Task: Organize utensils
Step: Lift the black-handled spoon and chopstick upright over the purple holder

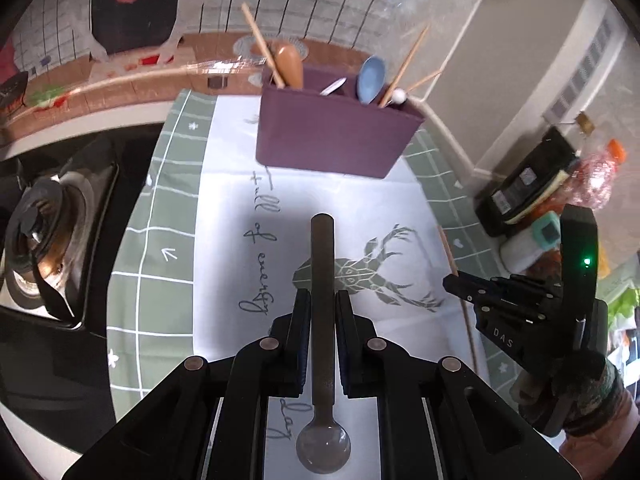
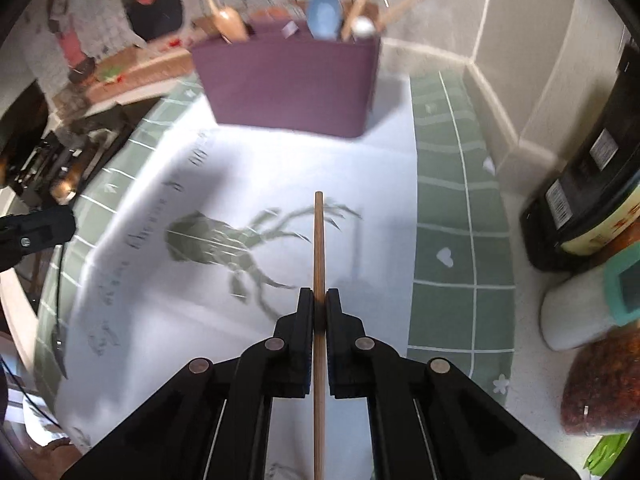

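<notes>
Nearest your left lens, a dark spoon (image 1: 322,320) sits clamped in your left claw (image 1: 322,300), handle pointing forward and bowl toward the camera, above the white deer-print cloth (image 1: 224,200) on the desk. To the right, your right claw (image 2: 319,300) is closed on a wooden chopstick (image 2: 319,248). Ahead stands the purple holder (image 1: 332,136), already carrying chopsticks, a wooden spoon (image 1: 290,65) and a blue spoon (image 1: 371,79).
</notes>
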Demonstrator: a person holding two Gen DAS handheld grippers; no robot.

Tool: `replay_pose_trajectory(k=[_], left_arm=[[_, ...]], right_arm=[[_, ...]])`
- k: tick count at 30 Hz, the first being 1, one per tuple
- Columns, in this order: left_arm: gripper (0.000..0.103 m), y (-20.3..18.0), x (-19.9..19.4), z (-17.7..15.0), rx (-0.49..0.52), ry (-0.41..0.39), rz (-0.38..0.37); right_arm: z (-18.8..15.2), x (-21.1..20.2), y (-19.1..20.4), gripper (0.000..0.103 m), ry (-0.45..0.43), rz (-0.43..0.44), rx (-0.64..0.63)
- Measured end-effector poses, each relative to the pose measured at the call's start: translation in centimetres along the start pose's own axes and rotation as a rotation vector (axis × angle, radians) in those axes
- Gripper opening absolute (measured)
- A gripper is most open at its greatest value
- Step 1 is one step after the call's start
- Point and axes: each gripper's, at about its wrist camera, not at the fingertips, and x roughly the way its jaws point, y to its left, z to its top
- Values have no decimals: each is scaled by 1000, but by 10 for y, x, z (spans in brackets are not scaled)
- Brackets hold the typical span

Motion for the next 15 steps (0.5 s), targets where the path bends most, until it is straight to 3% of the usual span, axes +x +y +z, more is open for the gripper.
replay_pose_trajectory(k=[8, 15], left_arm=[[12, -21, -51, 12, 60, -134, -57], [13, -48, -111, 52, 153, -309, -70]], right_arm=[[15, -65, 15, 5, -154, 18, 10], [59, -156, 26, 5, -385, -4, -33]])
